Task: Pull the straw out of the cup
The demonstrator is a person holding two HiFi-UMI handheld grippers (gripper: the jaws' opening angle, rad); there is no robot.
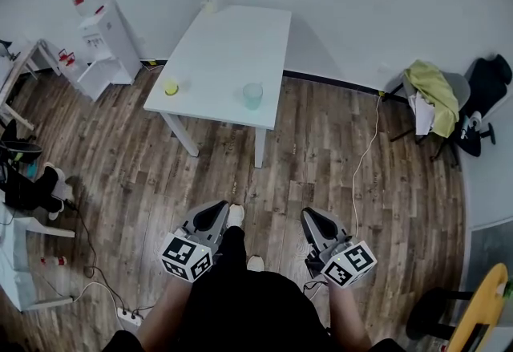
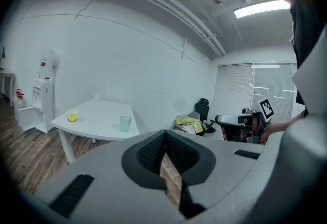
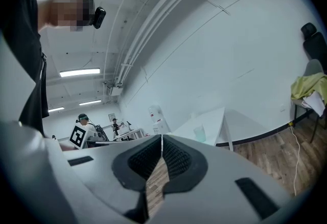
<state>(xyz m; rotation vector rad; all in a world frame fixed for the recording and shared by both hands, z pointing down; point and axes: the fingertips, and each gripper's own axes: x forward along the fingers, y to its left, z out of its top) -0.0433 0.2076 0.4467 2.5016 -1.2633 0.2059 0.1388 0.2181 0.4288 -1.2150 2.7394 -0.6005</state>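
The person stands well back from the white table (image 1: 228, 46), w/ both tools held low, near the body. The left gripper (image 1: 212, 214) has its two tips pressed together & nothing in them. In its own view only the wood floor (image 2: 171, 179) shows in the gap behind the tips. Same w/ the right gripper (image 1: 317, 224): tips together, empty.

Two cups sit on the near side of the table, well apart. A pale green cup (image 1: 252, 95) is by the near right edge & a small yellow cup (image 1: 171, 87) is by the near left corner. The straw is too far & too thin to see, so I can't tell which cup has it.

I think the job hasn't begun, & step one is walking up to the table. To do it well:
- Get close first & look down into both cups to find the straw.
- Open one gripper before it gets to the cup.
- Hold the cup low on its side w/ the other gripper, bc a light cup near the edge may tip or slide off.
- Pinch the straw near its top & pull straight up, slow, so nothing spills.
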